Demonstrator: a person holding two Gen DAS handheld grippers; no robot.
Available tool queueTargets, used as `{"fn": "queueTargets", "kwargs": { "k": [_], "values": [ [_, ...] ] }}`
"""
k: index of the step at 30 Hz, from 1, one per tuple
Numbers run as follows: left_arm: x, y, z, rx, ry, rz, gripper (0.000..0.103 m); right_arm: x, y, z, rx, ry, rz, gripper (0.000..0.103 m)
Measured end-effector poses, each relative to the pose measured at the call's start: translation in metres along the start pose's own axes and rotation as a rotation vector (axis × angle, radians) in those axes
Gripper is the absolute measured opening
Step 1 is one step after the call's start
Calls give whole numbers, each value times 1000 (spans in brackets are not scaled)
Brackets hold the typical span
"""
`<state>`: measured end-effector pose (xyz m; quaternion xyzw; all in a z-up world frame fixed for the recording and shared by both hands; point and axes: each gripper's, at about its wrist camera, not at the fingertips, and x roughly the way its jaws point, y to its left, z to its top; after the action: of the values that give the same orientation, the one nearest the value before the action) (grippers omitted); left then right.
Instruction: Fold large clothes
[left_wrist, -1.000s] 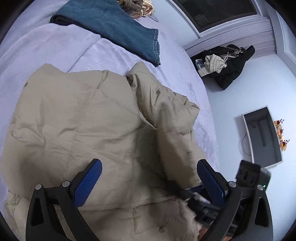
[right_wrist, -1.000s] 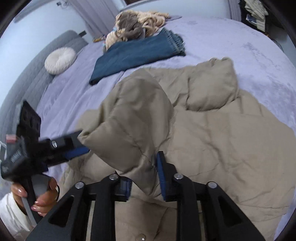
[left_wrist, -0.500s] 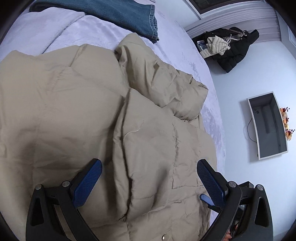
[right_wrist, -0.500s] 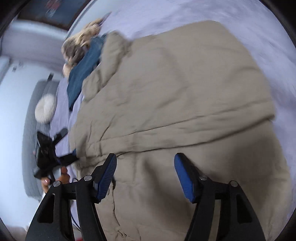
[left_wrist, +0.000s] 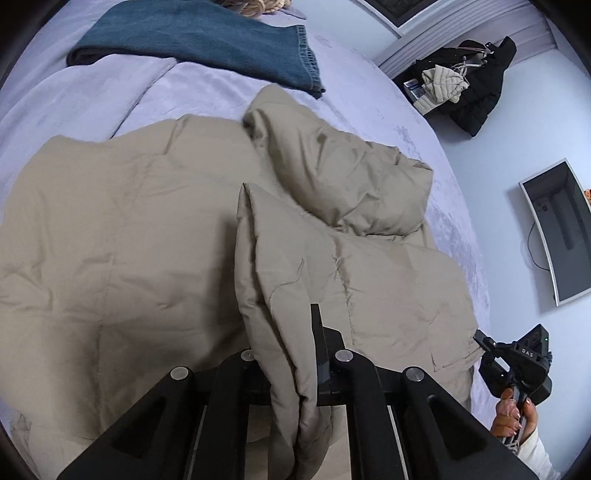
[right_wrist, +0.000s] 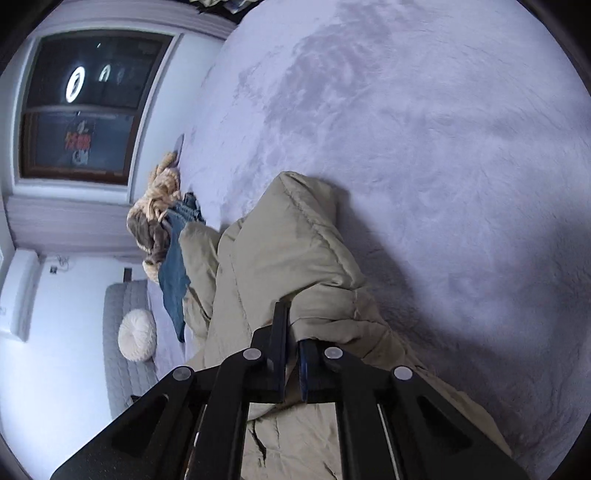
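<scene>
A large beige puffer jacket (left_wrist: 129, 240) lies spread on the lavender bed (left_wrist: 92, 103). My left gripper (left_wrist: 291, 354) is shut on a raised fold of the jacket near its front edge. The folded sleeve (left_wrist: 332, 173) rests on the jacket's far right part. In the right wrist view my right gripper (right_wrist: 291, 347) is shut on the jacket's edge (right_wrist: 295, 258) at the bed's side. The right gripper's body (left_wrist: 517, 365) and the hand holding it show at the lower right of the left wrist view.
Folded blue jeans (left_wrist: 207, 40) lie at the far end of the bed, beside a tan knitted item (right_wrist: 159, 206). Dark coats (left_wrist: 469, 88) hang at the far wall. A monitor (left_wrist: 561, 232) hangs on the right wall. A round white cushion (right_wrist: 136, 339) sits on a grey sofa.
Both grippers were open half a second ago and have closed on the jacket. The right gripper let go of the sleeve a second ago and moved to the jacket's edge.
</scene>
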<state>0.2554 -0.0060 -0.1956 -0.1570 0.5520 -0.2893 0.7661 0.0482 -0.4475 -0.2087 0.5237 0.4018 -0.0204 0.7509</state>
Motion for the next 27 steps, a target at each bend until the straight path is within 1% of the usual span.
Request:
{"fn": "queueTargets", "kwargs": {
  "k": [2, 4, 5, 7, 9, 10, 12, 13, 14, 15, 16, 17, 18, 19, 20, 21, 22, 24, 26, 27],
  "values": [
    [6, 9, -3, 1, 4, 25, 11, 13, 2, -6, -63, 26, -81, 6],
    [10, 10, -4, 20, 0, 42, 12, 28, -8, -11, -67, 43, -133, 6],
    [11, 9, -3, 31, -1, 53, 12, 32, -16, -12, -50, 46, -136, 6],
    [9, 5, -1, 50, -16, 92, 17, 33, -26, -11, -23, 40, -125, 6],
    [3, 5, 2, 70, -38, 140, 31, 31, -21, -10, -37, 34, -137, 6],
    [0, 7, 3, 71, -46, 156, 35, 28, -18, -10, -53, 39, -151, 6],
    [-11, 11, 5, 68, -71, 198, 58, 20, -11, -10, -77, 66, -177, 14],
    [-18, 12, 7, 66, -90, 220, 61, 14, -7, -11, -99, 89, -193, 27],
    [-24, 14, 8, 68, -105, 239, 61, 9, -2, -13, -119, 99, -205, 38],
    [-31, 16, 8, 74, -115, 249, 61, 1, 3, -16, -149, 100, -211, 57],
    [-38, 17, 8, 82, -135, 264, 61, -6, 8, -21, -181, 93, -207, 64],
    [-45, 17, 9, 93, -152, 272, 61, -13, 14, -24, -216, 83, -204, 64],
    [-50, 16, 9, 103, -162, 272, 58, -21, 19, -27, -251, 59, -207, 64],
    [-54, 14, 10, 114, -170, 266, 52, -31, 24, -26, -287, 5, -215, 64],
    [-57, 10, 11, 132, -167, 251, 41, -36, 27, -22, -300, -36, -223, 64],
    [-57, 5, 11, 148, -159, 236, 39, -38, 27, -14, -289, -68, -224, 64],
    [-56, -1, 11, 166, -155, 221, 39, -35, 24, -3, -251, -79, -211, 64],
    [-48, -16, 10, 201, -146, 200, 39, -19, 10, 22, -135, -69, -141, 64],
    [-33, -29, 9, 223, -129, 202, 39, 4, -3, 41, -33, -49, -102, 64],
    [-25, -33, 8, 233, -119, 215, 39, 16, -9, 48, 16, -33, -84, 64]
  ]
}}
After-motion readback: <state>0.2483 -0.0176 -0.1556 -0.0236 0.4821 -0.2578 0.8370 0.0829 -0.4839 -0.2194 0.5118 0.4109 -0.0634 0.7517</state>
